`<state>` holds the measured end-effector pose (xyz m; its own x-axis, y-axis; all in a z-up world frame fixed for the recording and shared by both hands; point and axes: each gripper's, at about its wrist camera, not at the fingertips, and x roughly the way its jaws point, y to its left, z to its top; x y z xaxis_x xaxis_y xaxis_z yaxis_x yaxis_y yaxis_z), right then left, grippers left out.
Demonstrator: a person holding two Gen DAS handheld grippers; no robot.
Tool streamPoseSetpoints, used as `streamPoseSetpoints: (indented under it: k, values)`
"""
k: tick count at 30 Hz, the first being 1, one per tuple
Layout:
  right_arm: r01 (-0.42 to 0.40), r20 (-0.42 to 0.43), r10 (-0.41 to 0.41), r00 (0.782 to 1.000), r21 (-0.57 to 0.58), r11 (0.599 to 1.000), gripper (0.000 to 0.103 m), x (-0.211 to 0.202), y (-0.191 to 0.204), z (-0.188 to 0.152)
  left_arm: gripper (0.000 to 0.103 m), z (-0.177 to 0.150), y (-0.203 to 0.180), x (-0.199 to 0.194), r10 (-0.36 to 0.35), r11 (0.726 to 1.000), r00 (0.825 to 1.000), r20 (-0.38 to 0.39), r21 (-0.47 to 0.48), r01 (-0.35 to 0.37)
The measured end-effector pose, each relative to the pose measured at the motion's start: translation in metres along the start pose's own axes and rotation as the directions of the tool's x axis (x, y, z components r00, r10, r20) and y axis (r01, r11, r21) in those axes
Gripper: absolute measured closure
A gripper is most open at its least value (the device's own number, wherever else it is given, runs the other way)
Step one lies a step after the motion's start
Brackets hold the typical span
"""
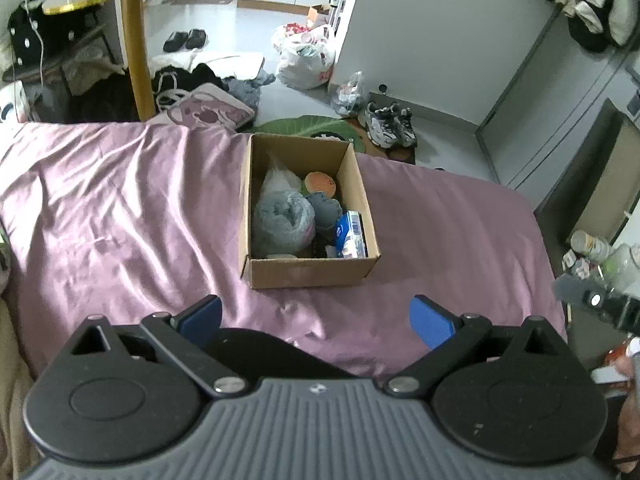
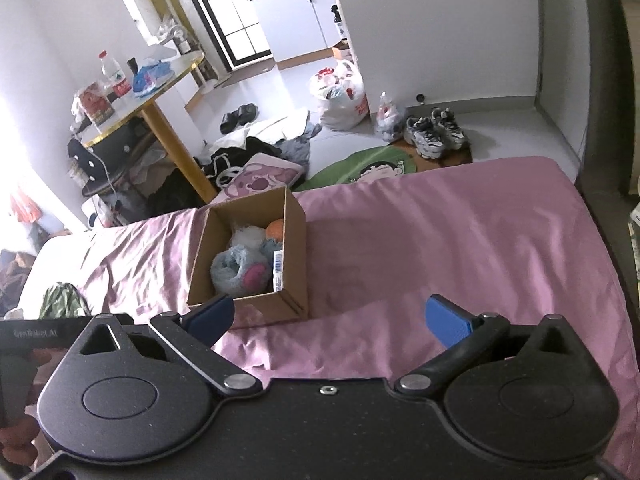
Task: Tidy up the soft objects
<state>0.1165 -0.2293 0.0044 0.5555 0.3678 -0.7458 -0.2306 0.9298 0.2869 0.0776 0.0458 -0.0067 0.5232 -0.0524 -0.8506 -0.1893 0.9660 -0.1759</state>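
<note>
The cardboard box (image 1: pixel 308 268) sits on the pink sheet of the bed (image 1: pixel 120 208), open at the top, and everything soft is inside it. Much of its load is hard to read. A fluffy blue-grey plush (image 1: pixel 282 218) fills the near left part of the box; from the right wrist view a pink patch shows on it, but its shape is unclear. Behind it lies something white and fuzzy (image 1: pixel 280 180), partly covered. At the far side of the box an orange round toy (image 1: pixel 320 184) shows only its upper half, and a small grey-blue plush (image 1: pixel 326 208) is wedged below it. Against the box's right wall stands a blue and white packet (image 1: pixel 352 236), its print too small to read. The box's near wall hides whatever lies at the bottom.

The left tongs (image 1: pixel 316 318) hover above the sheet on the near side of the box, released, blue pads wide apart, gripping nothing. The right tongs (image 2: pixel 330 320) are likewise spread wide and empty, near and to the right of the box; their left pad overlaps the box's near corner in the view, contact unclear. A hand shows only as a cut-off sliver at the frame edge.
</note>
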Motion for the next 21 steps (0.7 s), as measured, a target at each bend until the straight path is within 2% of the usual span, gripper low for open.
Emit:
streamPoseSetpoints:
  k: [10,21]
  values:
    - [-0.029,0.035,0.03,0.999,-0.034,0.999,0.0,-0.03,0.019,-0.013,0.003,-0.022,-0.004,-0.029,-0.012,0.999,0.999,0.032,0.044,0.01]
    - [-0.023,0.056,0.025,0.998,-0.033,0.999,0.0,-0.052,0.023,-0.032,0.003,-0.035,-0.007,-0.056,-0.02,0.997,0.996,0.089,0.071,0.014]
